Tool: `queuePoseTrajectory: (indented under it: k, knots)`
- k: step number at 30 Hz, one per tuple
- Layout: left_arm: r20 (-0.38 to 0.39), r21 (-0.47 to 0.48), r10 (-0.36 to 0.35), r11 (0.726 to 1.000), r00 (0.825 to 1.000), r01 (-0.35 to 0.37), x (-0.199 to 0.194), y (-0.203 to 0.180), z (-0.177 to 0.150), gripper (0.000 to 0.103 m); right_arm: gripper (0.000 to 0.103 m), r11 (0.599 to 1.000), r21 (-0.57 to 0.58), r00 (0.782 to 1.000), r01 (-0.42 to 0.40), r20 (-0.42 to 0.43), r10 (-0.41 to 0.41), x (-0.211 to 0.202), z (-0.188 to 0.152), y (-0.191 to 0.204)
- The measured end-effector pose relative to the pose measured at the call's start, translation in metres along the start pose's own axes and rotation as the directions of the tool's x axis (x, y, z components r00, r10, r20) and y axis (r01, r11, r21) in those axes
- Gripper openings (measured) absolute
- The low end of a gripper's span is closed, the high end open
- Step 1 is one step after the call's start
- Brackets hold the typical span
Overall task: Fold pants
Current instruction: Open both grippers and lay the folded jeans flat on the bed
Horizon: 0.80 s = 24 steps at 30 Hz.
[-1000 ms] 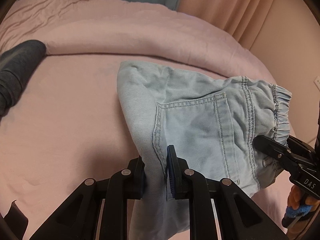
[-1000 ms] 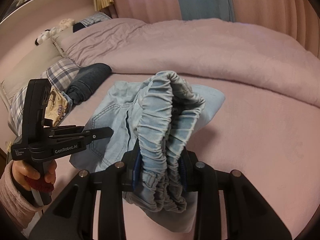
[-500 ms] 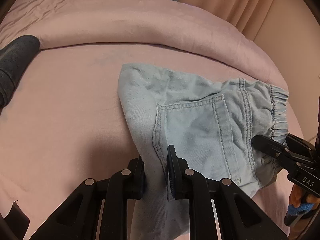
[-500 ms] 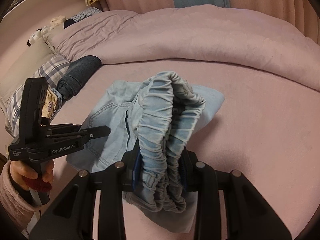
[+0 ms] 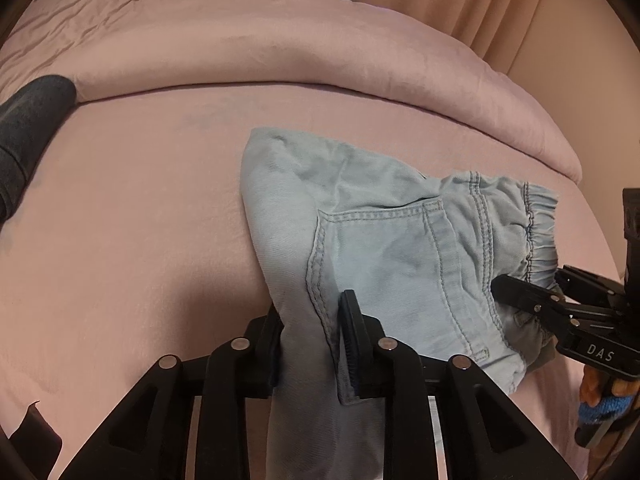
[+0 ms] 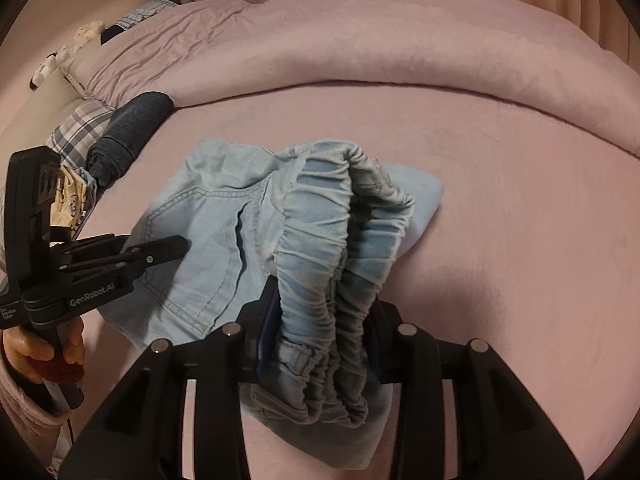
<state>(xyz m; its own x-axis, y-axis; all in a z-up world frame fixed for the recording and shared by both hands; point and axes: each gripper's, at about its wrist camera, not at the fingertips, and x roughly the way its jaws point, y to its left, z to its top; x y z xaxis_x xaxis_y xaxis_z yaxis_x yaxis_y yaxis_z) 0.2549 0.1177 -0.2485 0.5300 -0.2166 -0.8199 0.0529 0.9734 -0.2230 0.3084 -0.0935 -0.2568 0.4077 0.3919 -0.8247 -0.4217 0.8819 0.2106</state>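
Light blue denim pants lie bunched on a pink bed, back pocket up, elastic waistband to the right. My left gripper is shut on the pants' fabric beside the pocket seam. My right gripper is shut on the gathered elastic waistband, which loops up in front of it. The right gripper also shows in the left wrist view at the waistband. The left gripper shows in the right wrist view at the pants' left side. Part of the pants hangs below both grippers, out of view.
The pink bed sheet spreads all around. A thick pink duvet is rolled along the back. A dark rolled garment and a plaid pillow lie at the left. Curtains hang behind the bed.
Both grippers, still holding the pants, have moved forward and lower over the bed. The pants now lie flatter on the sheet.
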Motion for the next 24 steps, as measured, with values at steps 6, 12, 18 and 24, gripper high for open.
queuePoseTrajectory:
  k: [6, 12, 18, 24]
  knots:
    - [-0.002, 0.01, 0.015, 1.0, 1.0, -0.015, 0.0, -0.002, 0.0, 0.025, 0.049, 1.0, 0.005, 1.0, 0.026, -0.011, -0.026, 0.002, -0.002, -0.001]
    - [-0.012, 0.012, 0.032, 0.999, 0.999, -0.032, 0.001, -0.004, 0.003, 0.026, 0.049, 0.999, -0.005, 0.999, 0.046, -0.025, -0.046, 0.003, 0.0, 0.001]
    - [-0.009, 0.014, 0.086, 0.996, 0.996, -0.086, -0.004, -0.007, 0.004, 0.035, 0.052, 0.996, -0.017, 0.995, 0.093, -0.041, -0.093, 0.0, 0.003, 0.003]
    - [0.146, 0.036, 0.114, 0.992, 0.983, -0.121, -0.043, -0.015, 0.004, 0.035, 0.054, 0.957, -0.057, 0.955, 0.283, 0.108, -0.276, -0.035, 0.007, 0.014]
